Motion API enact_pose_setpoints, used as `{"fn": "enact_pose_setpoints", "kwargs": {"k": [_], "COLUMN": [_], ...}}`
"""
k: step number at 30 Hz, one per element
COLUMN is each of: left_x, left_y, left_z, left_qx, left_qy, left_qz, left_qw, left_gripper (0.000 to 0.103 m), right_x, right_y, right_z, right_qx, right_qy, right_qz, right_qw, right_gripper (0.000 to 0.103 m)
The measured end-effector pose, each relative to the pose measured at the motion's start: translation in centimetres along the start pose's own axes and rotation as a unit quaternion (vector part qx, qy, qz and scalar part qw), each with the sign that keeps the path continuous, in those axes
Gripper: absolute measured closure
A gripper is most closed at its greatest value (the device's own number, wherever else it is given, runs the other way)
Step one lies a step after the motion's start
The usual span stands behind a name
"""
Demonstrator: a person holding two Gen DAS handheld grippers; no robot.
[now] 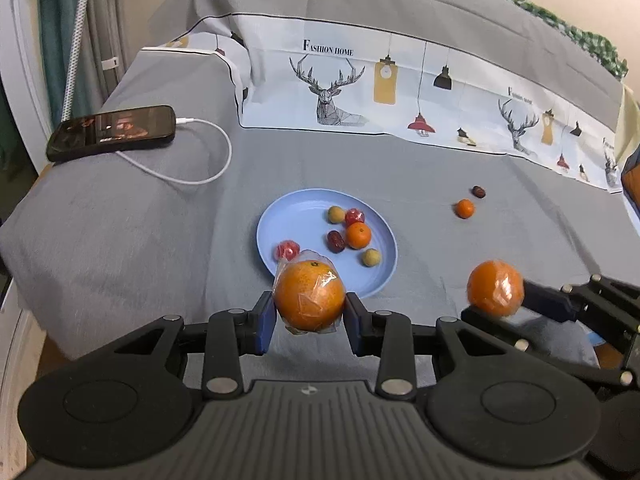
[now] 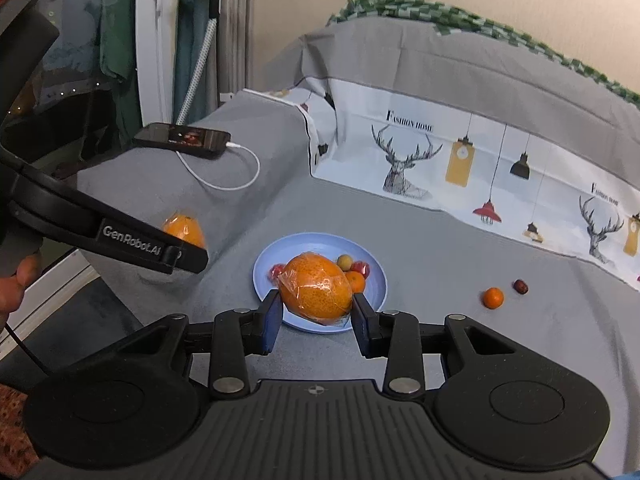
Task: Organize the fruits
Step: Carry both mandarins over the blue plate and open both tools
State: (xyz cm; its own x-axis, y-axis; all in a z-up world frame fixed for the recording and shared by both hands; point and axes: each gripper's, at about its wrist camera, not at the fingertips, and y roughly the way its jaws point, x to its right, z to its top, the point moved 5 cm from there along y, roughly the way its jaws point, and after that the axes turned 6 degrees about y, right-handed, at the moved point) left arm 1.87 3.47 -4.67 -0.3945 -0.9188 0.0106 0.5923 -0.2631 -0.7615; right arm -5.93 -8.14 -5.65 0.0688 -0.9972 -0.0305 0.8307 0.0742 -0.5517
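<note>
While "GenRobot.AI" shows, each claw [image 2: 316,322] grips oranges.

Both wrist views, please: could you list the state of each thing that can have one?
Left gripper: shut on left wrapped orange, held above the bed.
Right gripper: shut on right wrapped orange, held above the bed.
Blue plate: on the grey sheet, holding small fruits.
Small orange: loose on the sheet, off the plate.
Dark date: loose beside it.
Phone: screen lit, cable plugged in.
</note>
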Motion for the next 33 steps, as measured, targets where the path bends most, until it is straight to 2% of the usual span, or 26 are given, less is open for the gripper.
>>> {"fn": "enact_pose_setpoints", "kwargs": {"k": [9,13,19,27,33], "left_x": [-0.8,-1.0,-1.1,-0.7,-1.0], "left_y": [5.0,8.5,13.6,19.3,22.8], "left_z": [3.1,4.1,5.4,6.3,6.1], "left_qx": [-0.016,-0.027,-0.051,-0.078,-0.095], "left_qy": [0.008,0.023,0.038,0.058,0.079], "left_qz": [-0.001,0.009,0.005,0.002,0.018], "left_qw": [0.9998,0.9993,0.9980,0.9953,0.9921], "left_gripper": [0.063,0.063,0.063,0.063,0.062], "right_x": [0.1,0.7,1.7,2.4,3.0], "right_y": [5.7,9.1,14.1,18.9,21.8], "right_z": [0.9,1.3,1.1,0.1,-0.8], "right_qx": [-0.029,-0.044,-0.067,-0.093,-0.111], "right_qy": [0.008,0.018,0.021,0.017,0.016], "right_qz": [0.002,-0.004,-0.017,-0.019,-0.018], "right_qw": [1.000,0.999,0.997,0.995,0.994], "right_gripper": [0.064,0.064,0.064,0.064,0.064]}}
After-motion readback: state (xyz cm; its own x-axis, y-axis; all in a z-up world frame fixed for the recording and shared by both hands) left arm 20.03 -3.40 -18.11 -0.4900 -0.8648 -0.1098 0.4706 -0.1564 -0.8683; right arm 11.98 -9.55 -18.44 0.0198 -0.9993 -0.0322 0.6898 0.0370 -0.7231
